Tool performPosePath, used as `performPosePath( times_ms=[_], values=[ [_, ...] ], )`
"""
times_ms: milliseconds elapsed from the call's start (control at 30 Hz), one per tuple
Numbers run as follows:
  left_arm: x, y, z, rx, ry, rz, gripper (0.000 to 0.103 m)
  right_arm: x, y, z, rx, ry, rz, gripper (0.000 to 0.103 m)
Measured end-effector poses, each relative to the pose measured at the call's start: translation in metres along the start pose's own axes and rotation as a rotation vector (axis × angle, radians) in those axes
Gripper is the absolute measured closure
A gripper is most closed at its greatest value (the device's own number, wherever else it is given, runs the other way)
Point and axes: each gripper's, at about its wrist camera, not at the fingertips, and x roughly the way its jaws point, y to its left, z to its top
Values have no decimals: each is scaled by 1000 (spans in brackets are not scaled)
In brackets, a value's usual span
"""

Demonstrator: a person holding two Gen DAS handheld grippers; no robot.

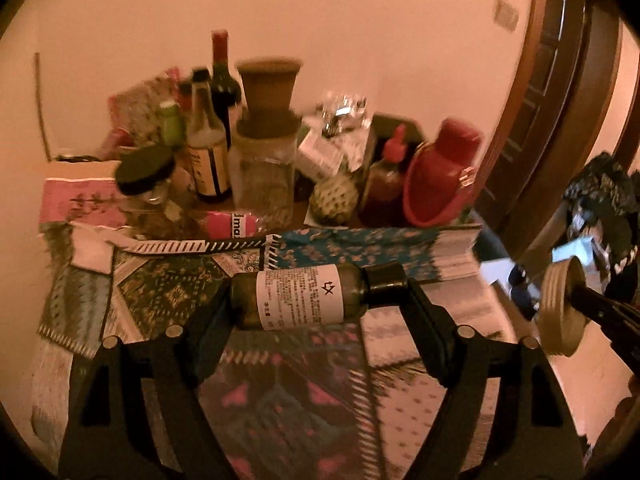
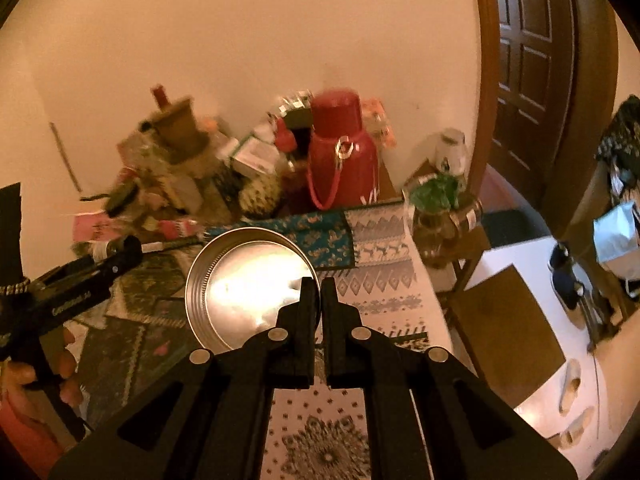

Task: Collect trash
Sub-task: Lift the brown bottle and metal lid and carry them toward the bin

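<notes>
left gripper (image 1: 316, 300) clamping a small bottle (image 1: 298, 298) sideways, right gripper (image 2: 318, 292) pinching a metal lid (image 2: 240, 292), bottles, glass jar (image 1: 264, 180) and red flask (image 1: 444, 176) crowding the table's far edge

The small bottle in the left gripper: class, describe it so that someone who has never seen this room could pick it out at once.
Start at the patterned cloth covering the table. Above its near part the left gripper holds a small dark bottle lying sideways between its fingers. Unlike the bottles standing upright at the cluttered far end by the wall, it is horizontal, with a white printed label and a black cap.
</notes>
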Motion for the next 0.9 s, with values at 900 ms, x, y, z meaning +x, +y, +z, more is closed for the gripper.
performPosePath(
  times_ms=[900],
  values=[
    [-292, -31, -104, 45, -312, -65, 24, -195, 39, -72, -46, -226, 64, 100]
  ],
)
